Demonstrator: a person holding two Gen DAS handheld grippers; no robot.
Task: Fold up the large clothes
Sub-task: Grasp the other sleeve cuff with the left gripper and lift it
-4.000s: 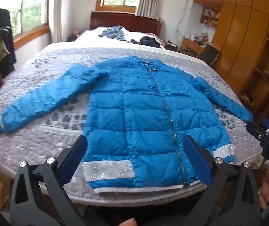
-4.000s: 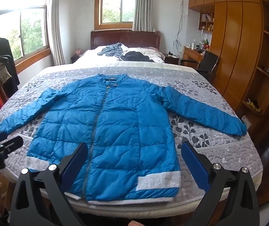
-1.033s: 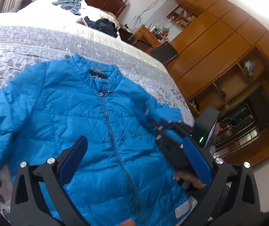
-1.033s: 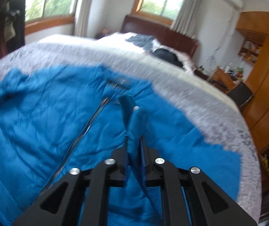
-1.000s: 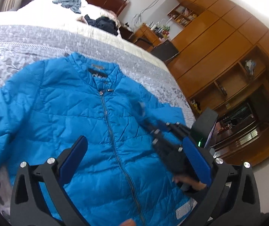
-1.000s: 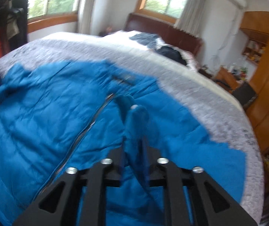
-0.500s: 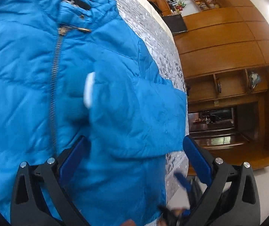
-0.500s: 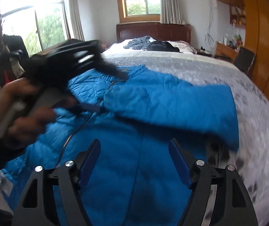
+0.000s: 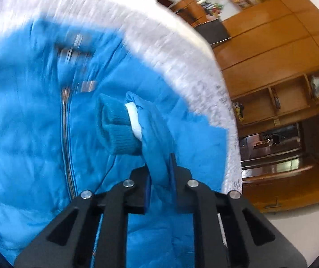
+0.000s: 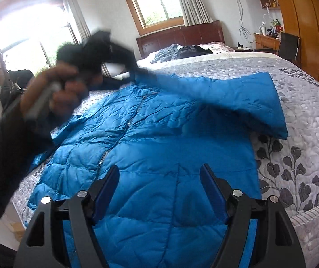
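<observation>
My left gripper (image 9: 159, 167) is clamped on the right sleeve (image 9: 150, 134) near its ribbed cuff (image 9: 117, 129), holding it over the blue jacket (image 10: 159, 134) spread across the bed (image 10: 304, 116), to fold it inward, while my right gripper (image 10: 159, 189) hovers wide and empty above the hem.

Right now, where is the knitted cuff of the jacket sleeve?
In the left wrist view the knitted cuff sits mid-frame above the jacket front, right of the zipper, just beyond the left gripper, which pinches the sleeve.
</observation>
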